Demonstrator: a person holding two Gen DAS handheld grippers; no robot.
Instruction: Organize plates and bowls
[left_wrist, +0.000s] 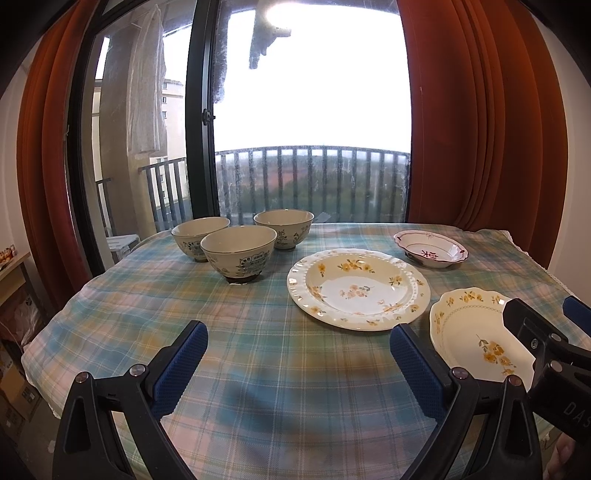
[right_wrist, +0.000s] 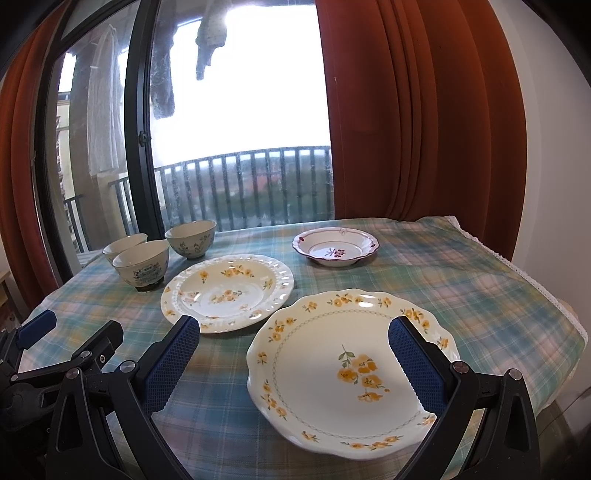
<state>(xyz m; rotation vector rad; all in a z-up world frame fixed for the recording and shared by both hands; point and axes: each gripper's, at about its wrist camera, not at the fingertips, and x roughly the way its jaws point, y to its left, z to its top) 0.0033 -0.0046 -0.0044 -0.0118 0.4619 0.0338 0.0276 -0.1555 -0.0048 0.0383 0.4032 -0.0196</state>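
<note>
Three patterned bowls stand upright in a cluster at the far left of the plaid-covered table. A large pierced-rim plate with yellow flowers lies in the middle. A scalloped yellow-flower plate lies near right. A small red-trimmed dish sits far right. My left gripper is open and empty above bare cloth. My right gripper is open and empty over the scalloped plate's near part; it also shows in the left wrist view.
A glass balcony door and red curtains stand behind the table. The table's right edge has lace trim. Boxes and a shelf lie to the left below the table.
</note>
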